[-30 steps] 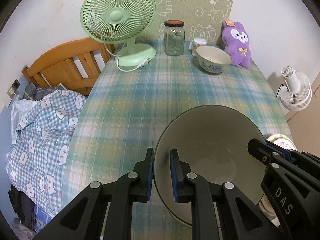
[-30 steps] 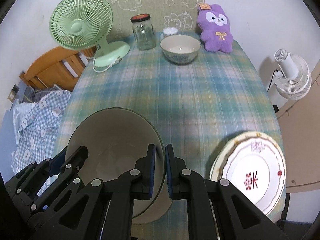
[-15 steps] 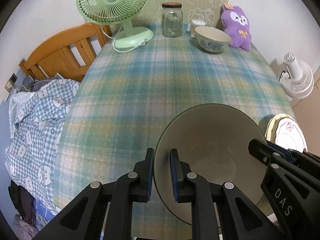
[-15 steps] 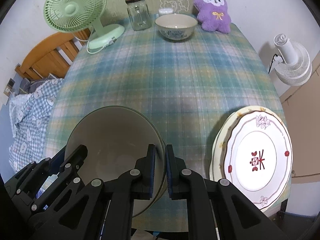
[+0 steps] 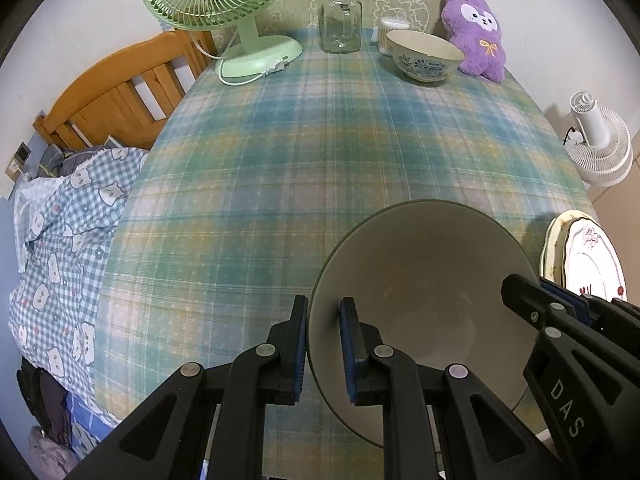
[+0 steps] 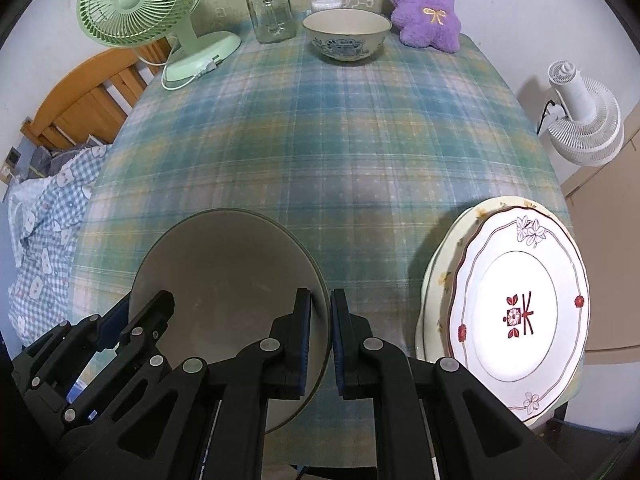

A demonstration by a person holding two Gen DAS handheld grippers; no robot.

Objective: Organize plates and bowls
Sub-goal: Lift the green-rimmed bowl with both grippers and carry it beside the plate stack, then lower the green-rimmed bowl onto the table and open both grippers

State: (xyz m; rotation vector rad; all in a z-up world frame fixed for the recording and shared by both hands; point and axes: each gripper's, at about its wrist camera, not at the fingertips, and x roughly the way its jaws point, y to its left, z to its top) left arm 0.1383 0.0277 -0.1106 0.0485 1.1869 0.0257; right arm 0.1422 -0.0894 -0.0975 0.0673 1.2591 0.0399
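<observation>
A large grey-green bowl is held above the near edge of the table by both grippers. My left gripper is shut on its left rim. My right gripper is shut on its right rim, with the bowl to its left. A smaller cream bowl with a blue pattern stands at the far end, and it shows in the left wrist view too. Two stacked plates, the upper one white with red marks, lie at the near right edge.
A plaid cloth covers the table. At its far end stand a green fan, a glass jar and a purple plush toy. A wooden bed with checked bedding is left; a white fan is right.
Both grippers have lifted the large bowl higher and moved it a little forward; more of the table and the stacked plates shows below. The grips have not changed.
</observation>
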